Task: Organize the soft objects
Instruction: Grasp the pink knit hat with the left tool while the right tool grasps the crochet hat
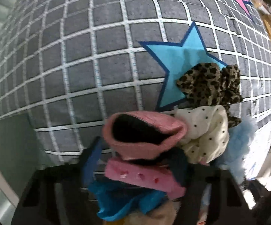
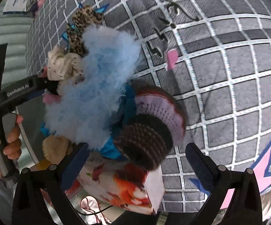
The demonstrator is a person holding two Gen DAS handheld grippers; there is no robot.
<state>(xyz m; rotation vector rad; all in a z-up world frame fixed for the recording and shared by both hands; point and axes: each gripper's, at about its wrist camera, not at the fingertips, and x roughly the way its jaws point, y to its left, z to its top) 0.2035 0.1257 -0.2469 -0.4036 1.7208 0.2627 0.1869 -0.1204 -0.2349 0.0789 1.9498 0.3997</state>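
Left claw (image 1: 139,155) sits half-narrowed around the pink sock (image 1: 144,136) (grip unclear); lifting may snag the dotted scrunchie (image 1: 204,136) just right of its tips. Right claw (image 2: 137,161) gapes wide.

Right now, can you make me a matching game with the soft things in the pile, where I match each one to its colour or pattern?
Things:
1. fluffy furry puff
2. gathered fabric scrunchie on the paper star
3. crocheted yarn piece nearest the right claw
4. ruffled cloth scrunchie beside the pink knitted cuff

Colours or patterns:
A. brown
B. cream with dark dots
C. pale blue
D. leopard print

Pairs: 1-C, 2-D, 3-A, 4-B
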